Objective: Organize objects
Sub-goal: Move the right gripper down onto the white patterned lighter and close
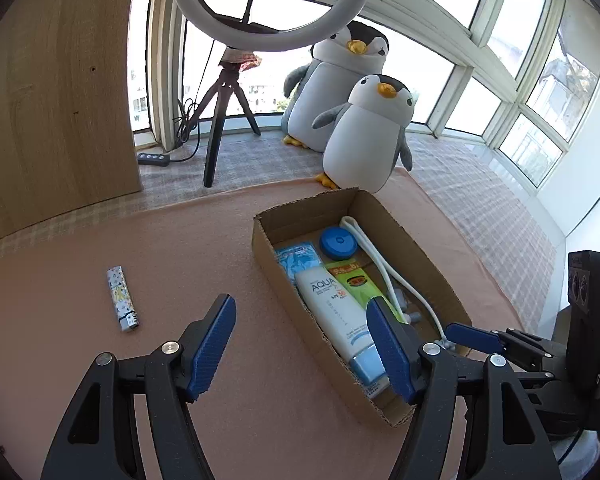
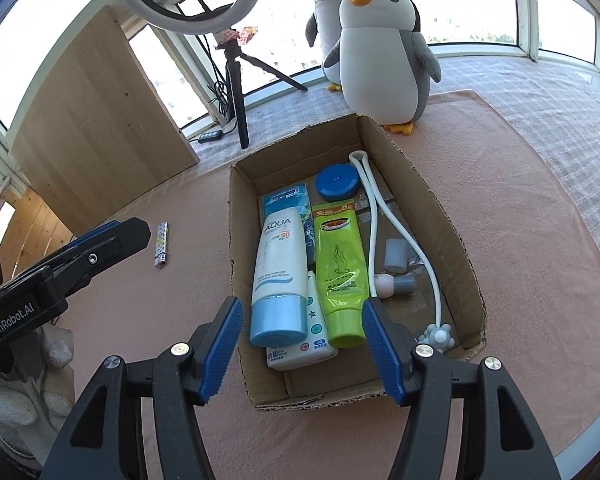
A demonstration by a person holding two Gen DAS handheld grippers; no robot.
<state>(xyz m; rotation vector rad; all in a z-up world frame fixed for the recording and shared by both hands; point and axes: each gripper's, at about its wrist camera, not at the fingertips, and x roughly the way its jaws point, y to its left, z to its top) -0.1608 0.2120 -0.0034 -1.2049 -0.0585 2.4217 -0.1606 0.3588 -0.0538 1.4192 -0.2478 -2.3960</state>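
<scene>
Left wrist view: my left gripper gapes wide, holding nothing, above the pink mat. The lighter lies on the mat, ahead and to its left, well apart from the cardboard box on the right.

Right wrist view: my right gripper is spread wide and empty over the box's near end, just above the sunscreen tube and green tube; lighter far left outside it.

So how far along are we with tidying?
Nearly done: the box already holds the sunscreen, green tube, blue tin and cable. Nothing is in hand; both tools, left and right, are open. Only the lighter is left on the mat.
</scene>
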